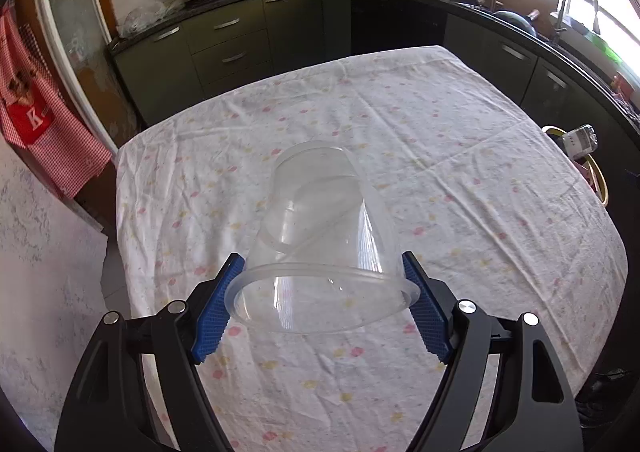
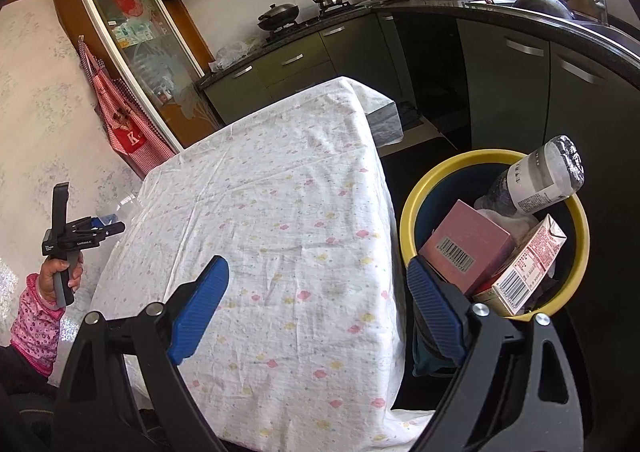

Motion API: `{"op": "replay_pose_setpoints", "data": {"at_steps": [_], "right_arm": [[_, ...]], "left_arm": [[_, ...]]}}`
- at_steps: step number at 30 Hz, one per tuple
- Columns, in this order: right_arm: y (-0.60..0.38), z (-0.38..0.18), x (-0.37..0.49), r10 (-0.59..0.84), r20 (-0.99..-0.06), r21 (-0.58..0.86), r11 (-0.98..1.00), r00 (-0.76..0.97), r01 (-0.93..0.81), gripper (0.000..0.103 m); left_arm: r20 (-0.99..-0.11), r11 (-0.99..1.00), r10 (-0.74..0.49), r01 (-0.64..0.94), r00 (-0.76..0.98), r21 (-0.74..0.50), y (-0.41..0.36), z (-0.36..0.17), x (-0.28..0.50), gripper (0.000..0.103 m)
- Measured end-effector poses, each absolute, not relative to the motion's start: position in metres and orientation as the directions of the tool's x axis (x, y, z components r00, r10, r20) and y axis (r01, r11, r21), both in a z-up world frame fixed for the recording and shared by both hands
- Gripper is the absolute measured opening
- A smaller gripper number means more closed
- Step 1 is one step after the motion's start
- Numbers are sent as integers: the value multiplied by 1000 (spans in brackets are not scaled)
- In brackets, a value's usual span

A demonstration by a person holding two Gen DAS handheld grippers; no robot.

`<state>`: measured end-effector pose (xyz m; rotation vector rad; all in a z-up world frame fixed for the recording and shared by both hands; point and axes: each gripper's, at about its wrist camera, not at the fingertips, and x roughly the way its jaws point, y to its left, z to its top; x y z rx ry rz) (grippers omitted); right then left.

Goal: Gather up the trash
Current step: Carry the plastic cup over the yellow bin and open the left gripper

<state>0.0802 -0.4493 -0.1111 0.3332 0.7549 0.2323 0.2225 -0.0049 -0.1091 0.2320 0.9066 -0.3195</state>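
While the left wrist view is filling with a clear plastic container [image 1: 320, 244], the right wrist view is showing none of it clearly; there the left gripper [image 2: 86, 232] is appearing only small, side-on at the far edge of the table [image 2: 280, 211], gripped by a hand [image 2: 64, 272] in a pink patterned sleeve [image 2: 36, 328]. Seen up close, the left gripper [image 1: 324, 288] is clamping its blue pads [image 1: 216, 308] against both sides of the container just below the rim, holding it tilted above the flowered tablecloth with its mouth turned toward the camera and its base pointing away. The container is looking transparent, ribbed along one side, with a thick rolled lip.

The right gripper [image 2: 316, 308] is hovering with its jaws standing wide apart and nothing between them, over the table's near corner beside a yellow-rimmed trash bin [image 2: 408, 219]. Only this view is showing the bin's contents: a pink box [image 2: 468, 244], a carton [image 2: 528, 264] and a plastic bottle [image 2: 540, 179] sticking up past the rim. From the left wrist, the trash bin [image 1: 600, 179] is peeking past the table's right edge, and kitchen cabinets [image 1: 232, 43] are lining the background.
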Motion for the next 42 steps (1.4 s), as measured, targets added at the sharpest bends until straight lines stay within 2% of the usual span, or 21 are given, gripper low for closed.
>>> {"op": "replay_pose_setpoints", "data": {"at_steps": [8,17,24,30,36,42], "right_arm": [[-497,-100,51,216,-598,370,929,772,26,86],[-567,-113,8,126,-583,424,890,803,168,86],[-602,-136,-10,118,-588,472,854,800,220,86],[-624,-153,-22,120,-586,514,820,801,253,86],[-636,-158,-31,113,-580,531,803,807,269,86],[-641,-166,-33,120,-575,548,790,809,273,86]], "left_arm": [[-773,796,-349,603,530,53,-125,-73,210,77],[-786,518,-534,855,312,-13,-318,-67,212,78],[-844,411,-522,903,122,-124,-455,-106,245,78],[-848,391,-524,906,77,-159,-521,-129,268,77],[-851,401,-517,905,98,-140,-552,-136,275,77],[-835,430,-510,902,207,-39,-571,-134,283,77]]}}
